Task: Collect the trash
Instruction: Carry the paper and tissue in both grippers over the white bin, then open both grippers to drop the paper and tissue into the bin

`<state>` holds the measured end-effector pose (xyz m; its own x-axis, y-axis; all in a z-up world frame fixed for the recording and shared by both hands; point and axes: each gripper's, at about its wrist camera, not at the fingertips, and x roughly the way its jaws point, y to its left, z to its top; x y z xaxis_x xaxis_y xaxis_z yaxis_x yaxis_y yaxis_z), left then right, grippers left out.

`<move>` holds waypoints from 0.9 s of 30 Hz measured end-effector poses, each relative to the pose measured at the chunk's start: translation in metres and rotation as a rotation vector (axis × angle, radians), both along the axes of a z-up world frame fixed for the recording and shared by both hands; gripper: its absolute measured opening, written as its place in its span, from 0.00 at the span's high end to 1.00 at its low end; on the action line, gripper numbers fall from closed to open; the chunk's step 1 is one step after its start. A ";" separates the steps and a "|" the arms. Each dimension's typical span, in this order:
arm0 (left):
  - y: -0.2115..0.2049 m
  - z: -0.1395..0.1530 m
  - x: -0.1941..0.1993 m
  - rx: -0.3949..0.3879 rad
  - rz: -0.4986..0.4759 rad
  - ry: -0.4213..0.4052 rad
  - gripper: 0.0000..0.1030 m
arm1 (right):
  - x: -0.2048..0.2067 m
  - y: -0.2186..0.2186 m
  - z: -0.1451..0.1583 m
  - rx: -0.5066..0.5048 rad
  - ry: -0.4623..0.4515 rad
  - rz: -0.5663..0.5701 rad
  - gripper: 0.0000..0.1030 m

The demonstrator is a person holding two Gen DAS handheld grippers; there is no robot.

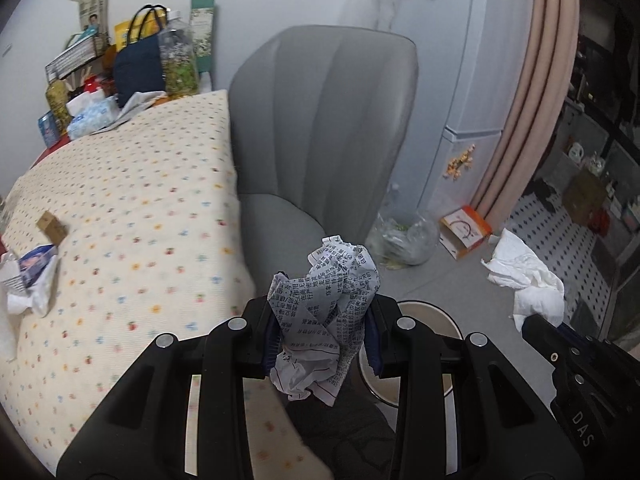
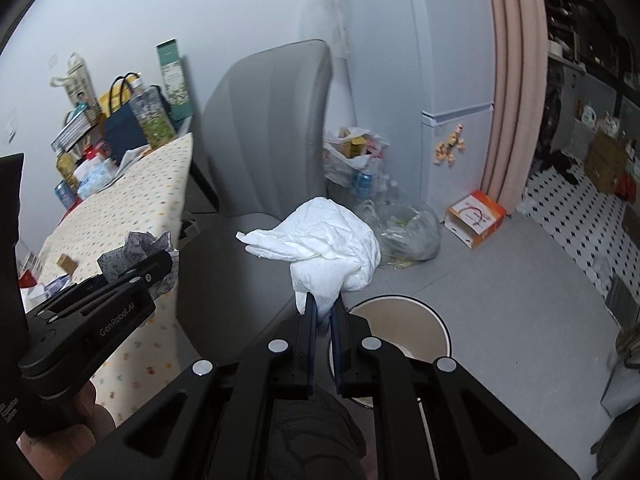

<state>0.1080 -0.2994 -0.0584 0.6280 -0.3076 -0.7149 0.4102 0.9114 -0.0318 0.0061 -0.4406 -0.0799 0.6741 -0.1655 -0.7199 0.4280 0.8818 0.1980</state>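
Between the jaws of the left gripper (image 1: 322, 340), a crumpled ball of printed paper (image 1: 328, 312) is clamped, its creased folds rising above the blue pads and hanging below them. The right gripper (image 2: 324, 312) pinches the lower end of a crumpled white tissue (image 2: 324, 248) with its jaws nearly together; the bulk of the tissue billows above the fingertips. Both loads are held in the air beside the table edge, in front of a grey chair (image 1: 320, 128). Below and just beyond both grippers stands a round waste bin (image 2: 404, 320) with a pale interior and dark rim, on the grey floor (image 2: 500, 320). The table, to the left, is covered by a cream cloth with small coloured dots (image 1: 132, 208); on it lie a small brown box (image 1: 51, 227), a blue-and-white carton (image 1: 36, 264) and, at the far end, a dark blue bag (image 1: 138, 68) among jars and packets. Beyond the chair, a clear plastic bag (image 2: 404, 236) rests on the floor, with an orange-and-white box (image 2: 476, 218) near it, by a white fridge (image 2: 448, 80) and a pink curtain (image 2: 516, 80). In the right wrist view, a hand (image 2: 76, 420) grasps the left gripper's handle.
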 end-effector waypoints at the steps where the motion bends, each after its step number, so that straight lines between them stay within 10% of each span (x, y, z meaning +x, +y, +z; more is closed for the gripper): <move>1: -0.005 -0.002 0.000 0.005 -0.006 0.004 0.67 | 0.000 -0.006 -0.004 0.008 0.005 -0.011 0.93; 27: -0.068 -0.064 0.029 0.117 -0.061 0.134 0.67 | 0.031 -0.078 -0.103 0.147 0.135 -0.105 0.88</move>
